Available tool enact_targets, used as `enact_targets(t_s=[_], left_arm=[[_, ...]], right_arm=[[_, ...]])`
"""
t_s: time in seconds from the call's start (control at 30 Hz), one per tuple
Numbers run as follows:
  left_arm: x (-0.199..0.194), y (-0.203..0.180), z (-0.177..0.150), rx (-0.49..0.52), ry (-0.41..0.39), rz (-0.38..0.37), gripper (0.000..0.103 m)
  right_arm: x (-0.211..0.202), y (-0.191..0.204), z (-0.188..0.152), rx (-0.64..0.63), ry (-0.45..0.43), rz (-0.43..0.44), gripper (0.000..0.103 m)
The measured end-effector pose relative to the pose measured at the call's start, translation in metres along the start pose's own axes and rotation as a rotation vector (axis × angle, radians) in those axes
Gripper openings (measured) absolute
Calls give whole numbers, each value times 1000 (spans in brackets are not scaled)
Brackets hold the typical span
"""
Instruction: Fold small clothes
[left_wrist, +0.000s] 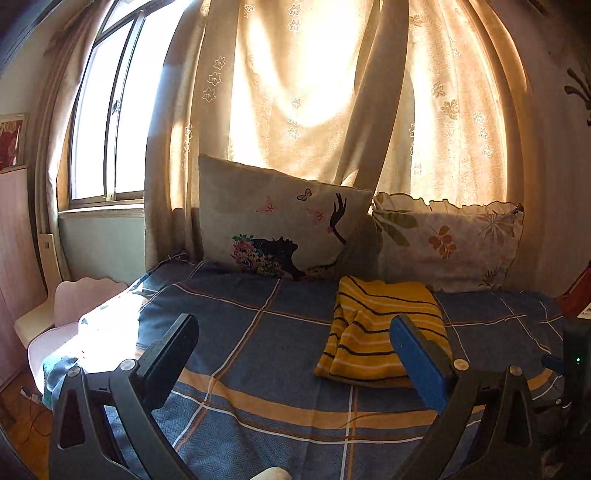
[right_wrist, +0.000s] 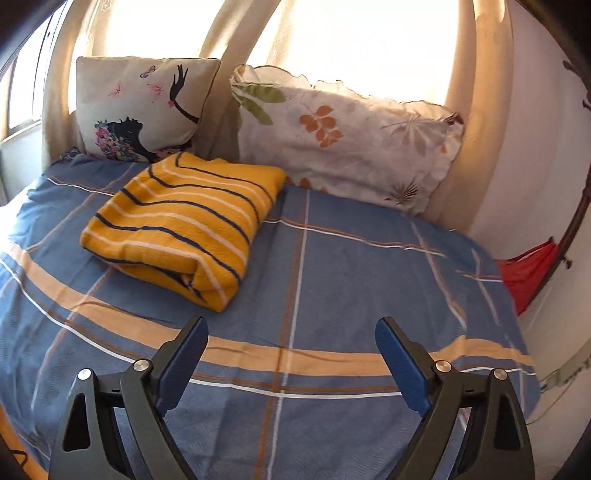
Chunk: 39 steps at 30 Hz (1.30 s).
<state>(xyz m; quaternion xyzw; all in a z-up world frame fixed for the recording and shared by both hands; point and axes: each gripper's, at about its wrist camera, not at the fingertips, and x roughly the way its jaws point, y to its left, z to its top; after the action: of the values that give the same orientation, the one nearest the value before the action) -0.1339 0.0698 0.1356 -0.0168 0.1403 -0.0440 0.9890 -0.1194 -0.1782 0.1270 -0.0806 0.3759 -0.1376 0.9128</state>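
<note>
You are working over the bed with its blue plaid cover, two pillows leaning along the curtained window. The folded yellow striped garment is lying on the cover just before the pillows, its long axis running from the near fold back toward them. From your right claw it is sitting ahead and to the left; from your left claw it is sitting ahead and to the right, just past the right fingertip. Both claws are standing wide apart, holding nothing. The left looks nearer, by my reading.
</note>
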Motion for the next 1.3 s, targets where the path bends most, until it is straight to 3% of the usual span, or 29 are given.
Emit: enact_targets(t_s=[0.2, 0.33, 0.6, 1.07, 1.3], left_arm=[[2, -9, -6, 0, 35, -24, 103], [10, -18, -11, 15, 76, -22, 103], [24, -31, -22, 47, 153, 26, 103], [47, -39, -61, 82, 358, -10, 103], [50, -51, -70, 107, 400, -39, 103]], right_arm=[[-16, 2, -3, -108, -54, -178, 95], [-23, -1, -5, -125, -76, -227, 95], [-21, 2, -11, -130, -49, -146, 98], [-6, 9, -10, -77, 24, -56, 98], [-3, 4, -11, -46, 39, -39, 98]])
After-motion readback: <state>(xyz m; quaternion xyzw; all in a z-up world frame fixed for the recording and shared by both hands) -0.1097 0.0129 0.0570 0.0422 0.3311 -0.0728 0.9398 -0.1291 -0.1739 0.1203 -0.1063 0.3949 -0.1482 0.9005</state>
